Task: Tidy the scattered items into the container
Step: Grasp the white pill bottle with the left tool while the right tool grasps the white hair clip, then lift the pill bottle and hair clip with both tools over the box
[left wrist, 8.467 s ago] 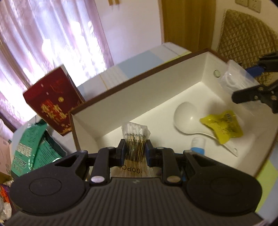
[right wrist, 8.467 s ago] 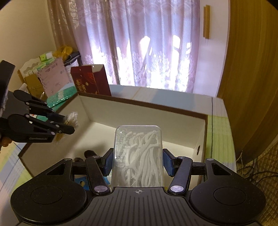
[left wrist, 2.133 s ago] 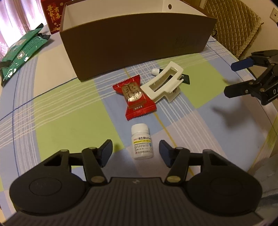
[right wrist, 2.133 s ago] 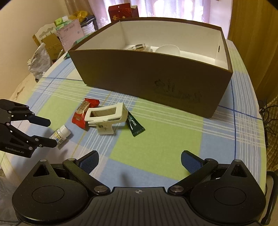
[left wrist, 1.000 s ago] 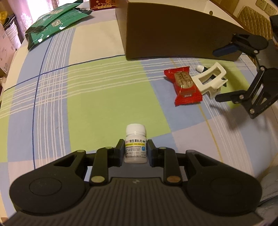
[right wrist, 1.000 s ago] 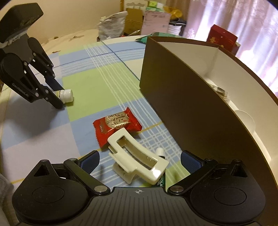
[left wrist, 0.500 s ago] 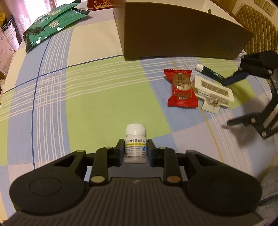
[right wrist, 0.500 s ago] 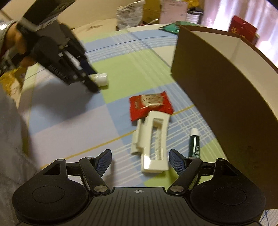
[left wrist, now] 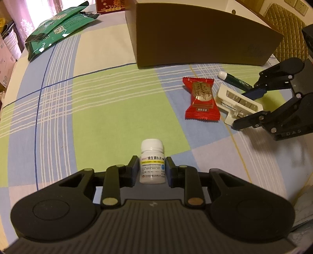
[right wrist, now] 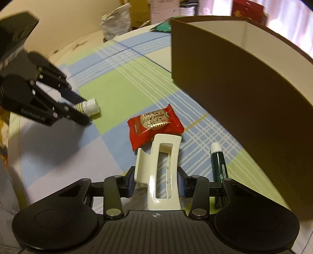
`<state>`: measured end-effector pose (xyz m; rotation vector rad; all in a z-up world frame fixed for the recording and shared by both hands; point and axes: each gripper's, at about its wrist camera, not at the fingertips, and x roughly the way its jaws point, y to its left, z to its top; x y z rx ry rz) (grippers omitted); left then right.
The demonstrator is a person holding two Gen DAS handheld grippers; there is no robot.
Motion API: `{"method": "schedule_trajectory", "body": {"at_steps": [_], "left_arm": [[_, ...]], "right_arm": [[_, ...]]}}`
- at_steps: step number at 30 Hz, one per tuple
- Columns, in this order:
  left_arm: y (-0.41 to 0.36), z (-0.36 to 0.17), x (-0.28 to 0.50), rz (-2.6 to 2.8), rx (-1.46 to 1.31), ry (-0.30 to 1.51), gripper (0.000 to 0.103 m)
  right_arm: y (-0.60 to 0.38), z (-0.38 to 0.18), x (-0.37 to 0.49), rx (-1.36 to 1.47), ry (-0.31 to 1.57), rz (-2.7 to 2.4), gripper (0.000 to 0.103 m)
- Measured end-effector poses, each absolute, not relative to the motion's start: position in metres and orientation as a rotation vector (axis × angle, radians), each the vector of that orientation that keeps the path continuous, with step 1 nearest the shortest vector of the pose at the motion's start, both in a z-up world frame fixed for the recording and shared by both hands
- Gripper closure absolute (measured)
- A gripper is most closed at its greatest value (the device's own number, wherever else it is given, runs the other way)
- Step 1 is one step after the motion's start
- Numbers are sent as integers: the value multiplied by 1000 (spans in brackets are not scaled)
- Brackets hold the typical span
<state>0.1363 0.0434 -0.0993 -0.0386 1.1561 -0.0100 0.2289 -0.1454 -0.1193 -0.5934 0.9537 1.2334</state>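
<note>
My left gripper [left wrist: 152, 169] is shut on a small white pill bottle [left wrist: 152, 162], low over the checked tablecloth; the bottle also shows in the right wrist view [right wrist: 89, 106]. My right gripper [right wrist: 156, 180] is shut on a cream hair claw clip [right wrist: 159, 172], seen in the left wrist view [left wrist: 237, 103] too. A red candy packet [left wrist: 201, 97] lies beside the clip [right wrist: 154, 125]. A dark green tube [right wrist: 219, 166] with a white cap lies to the right of the clip. The brown cardboard box [left wrist: 195, 37] stands beyond, open on top [right wrist: 234, 68].
Green foil bags [left wrist: 56, 33] and a red carton [left wrist: 109, 5] lie at the table's far left behind the box. A quilted chair back [left wrist: 287, 25] stands at the far right. Clutter and bags [right wrist: 117, 13] sit beyond the table edge.
My right gripper has closed its fingers onto the hair clip. My left gripper keeps its hold on the pill bottle and has shifted a little.
</note>
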Motion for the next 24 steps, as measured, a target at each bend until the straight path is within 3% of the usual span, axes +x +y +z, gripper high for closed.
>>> {"method": "schedule_trajectory", "body": {"at_steps": [24], "left_arm": [[19, -56, 149, -83, 18, 1047, 81]], "right_arm": [[-241, -73, 250, -168, 1023, 901, 59]]}}
